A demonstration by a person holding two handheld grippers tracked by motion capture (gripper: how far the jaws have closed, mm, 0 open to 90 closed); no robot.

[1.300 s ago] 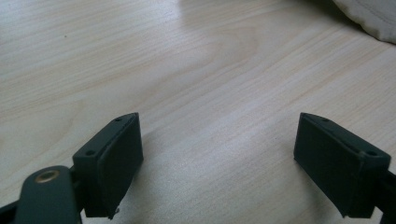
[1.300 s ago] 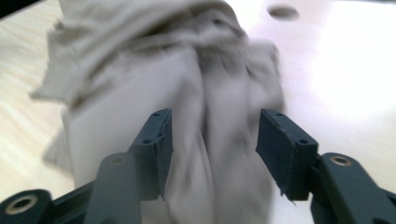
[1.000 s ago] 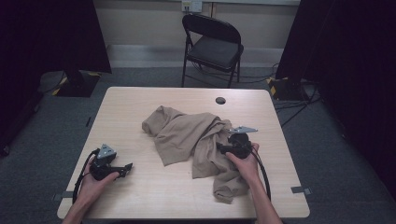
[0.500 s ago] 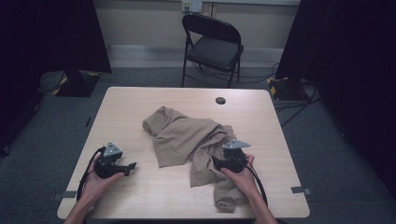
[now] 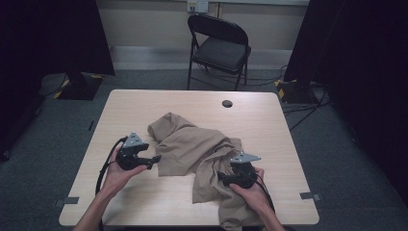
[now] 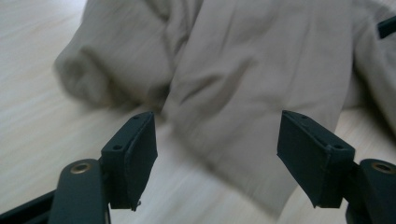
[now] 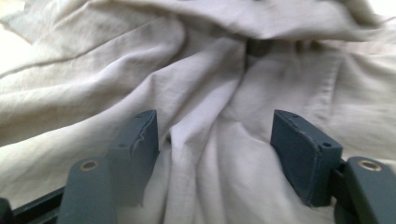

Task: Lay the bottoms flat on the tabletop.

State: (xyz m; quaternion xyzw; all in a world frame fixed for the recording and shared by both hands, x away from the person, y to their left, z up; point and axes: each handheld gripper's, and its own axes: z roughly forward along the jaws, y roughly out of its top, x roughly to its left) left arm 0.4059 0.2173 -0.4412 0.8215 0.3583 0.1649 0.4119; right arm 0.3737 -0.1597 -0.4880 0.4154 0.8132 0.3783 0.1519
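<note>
Right gripper (image 5: 226,179) sits over the near part of the crumpled tan garment (image 5: 192,149), fingers (image 7: 135,149) spread apart with cloth folds between them, nothing clamped. Left gripper (image 5: 155,160) is at the garment's left edge, fingers (image 6: 133,158) likewise apart, just short of the cloth. The garment lies mid-worktop (image 5: 144,106), one end hanging off the near edge. Beyond stands a folding chair (image 5: 219,48).
</note>
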